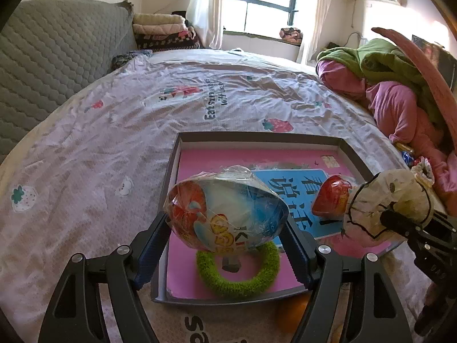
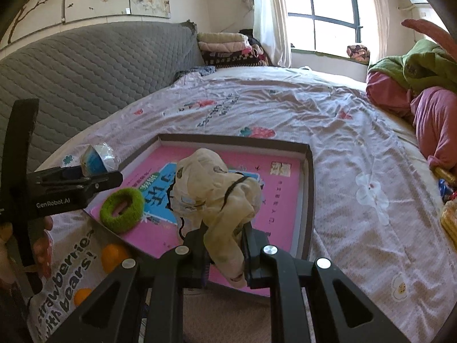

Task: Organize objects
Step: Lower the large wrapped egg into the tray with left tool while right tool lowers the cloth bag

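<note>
A shallow grey box (image 1: pixel 260 136) with a pink and blue printed bottom lies on the bed. My left gripper (image 1: pixel 227 243) is shut on a plastic-wrapped colourful egg toy (image 1: pixel 225 214), held above the box's near left part. A green fuzzy ring (image 1: pixel 238 274) lies in the box below it. A red wrapped sweet (image 1: pixel 331 197) lies in the box at the right. My right gripper (image 2: pixel 224 253) is shut on a cream cloth pouch with black cord (image 2: pixel 214 191), held over the box (image 2: pixel 310 188). The ring (image 2: pixel 122 210) and the egg toy (image 2: pixel 95 161) show in the right wrist view too.
The bed sheet (image 1: pixel 114 131) with strawberry prints spreads around the box. A grey quilted headboard (image 1: pixel 57 57) stands left. Pink and green bedding (image 1: pixel 394 97) is piled right. Orange fruits (image 2: pixel 112 255) lie by the box's near corner. Snack packets (image 2: pixel 448 200) lie far right.
</note>
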Demonstrator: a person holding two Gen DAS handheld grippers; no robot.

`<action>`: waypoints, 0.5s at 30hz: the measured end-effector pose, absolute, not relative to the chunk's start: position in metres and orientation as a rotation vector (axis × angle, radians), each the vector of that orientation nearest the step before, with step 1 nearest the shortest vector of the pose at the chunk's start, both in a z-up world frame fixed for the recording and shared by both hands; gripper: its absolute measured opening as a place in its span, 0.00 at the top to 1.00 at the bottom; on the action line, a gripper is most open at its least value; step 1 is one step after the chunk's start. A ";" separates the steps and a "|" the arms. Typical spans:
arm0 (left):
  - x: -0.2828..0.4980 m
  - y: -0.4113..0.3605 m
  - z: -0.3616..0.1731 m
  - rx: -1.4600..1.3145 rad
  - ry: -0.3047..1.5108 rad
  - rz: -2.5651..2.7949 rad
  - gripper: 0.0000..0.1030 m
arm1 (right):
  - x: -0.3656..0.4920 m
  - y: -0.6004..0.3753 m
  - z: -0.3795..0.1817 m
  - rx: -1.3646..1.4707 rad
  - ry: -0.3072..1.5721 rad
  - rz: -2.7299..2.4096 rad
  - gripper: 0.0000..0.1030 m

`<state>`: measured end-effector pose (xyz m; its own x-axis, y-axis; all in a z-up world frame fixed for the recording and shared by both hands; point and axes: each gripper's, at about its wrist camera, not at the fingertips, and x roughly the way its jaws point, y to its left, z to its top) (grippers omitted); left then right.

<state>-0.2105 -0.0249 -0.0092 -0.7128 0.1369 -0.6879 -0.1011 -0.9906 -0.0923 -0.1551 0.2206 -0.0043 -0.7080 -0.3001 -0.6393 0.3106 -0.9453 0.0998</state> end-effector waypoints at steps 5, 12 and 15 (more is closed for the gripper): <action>-0.211 -0.025 -0.014 -1.136 -0.058 2.791 0.25 | -0.158 0.221 -0.011 1.019 0.012 -2.623 0.82; -0.214 -0.026 -0.020 -1.159 -0.061 2.786 0.25 | -0.161 0.225 -0.017 1.044 0.007 -2.623 0.82; -0.216 -0.027 -0.022 -1.167 -0.065 2.784 0.25 | -0.162 0.225 -0.019 1.051 0.008 -2.620 0.82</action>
<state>-0.2163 -0.0265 -0.0216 -0.6948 0.1291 -0.7075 -0.0960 -0.9916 -0.0867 -0.1621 0.2249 -0.0188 -0.6793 -0.2885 -0.6748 0.2927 -0.9497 0.1113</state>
